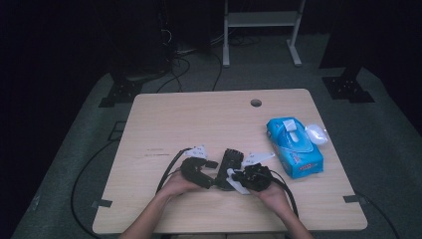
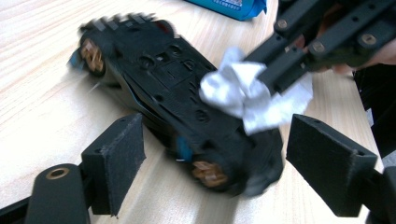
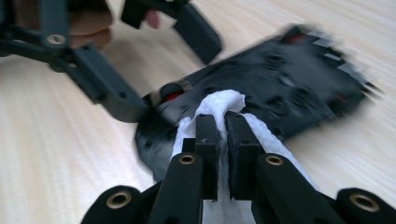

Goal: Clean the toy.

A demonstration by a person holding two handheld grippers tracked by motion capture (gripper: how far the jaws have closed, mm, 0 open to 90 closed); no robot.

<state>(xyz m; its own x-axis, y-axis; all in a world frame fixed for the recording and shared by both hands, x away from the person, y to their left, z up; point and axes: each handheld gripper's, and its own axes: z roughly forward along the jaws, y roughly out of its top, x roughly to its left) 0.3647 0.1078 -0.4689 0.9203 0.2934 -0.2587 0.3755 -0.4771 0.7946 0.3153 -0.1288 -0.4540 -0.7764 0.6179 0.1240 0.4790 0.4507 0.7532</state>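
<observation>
- Black plastic dominates the high view: the left gripper point(image 1: 211, 164) and the right gripper point(image 1: 238, 175) meet over a black toy car point(image 1: 229, 165) lying upside down on the wooden table point(image 1: 174, 124), near the table's front edge. A person's left hand point(image 1: 180, 183) and right hand point(image 1: 271, 191) come in from below. Right of the car lies a blue packet of wet wipes point(image 1: 294, 147), with a white computer mouse point(image 1: 316, 133) touching the packet's far side. Beyond the table are grey carpet, cables and the white legs of a stand (the room is dark).
- Left gripper view: its own jaws stand wide apart, one on either side of the car's point(image 2: 177, 93) near end, clasping nothing; whether a pad touches the car I cannot tell. The right gripper point(image 2: 280, 70) reaches in from the upper right, pinching a white wipe point(image 2: 247, 95) that rests on the car's underside. The car shows its flat black chassis with screw holes, a wheel with a gold hub at each end, and a blue trace at the edge. The packet's corner point(image 2: 233, 7) lies beyond the car.
- Right gripper view: its jaws are clenched on the wipe point(image 3: 219, 105), almost together, with the crumpled cloth bulging past their tips onto the car point(image 3: 280, 88). The left gripper point(image 3: 163, 56) straddles the car's far end with jaws spread (the car is blurred here).
</observation>
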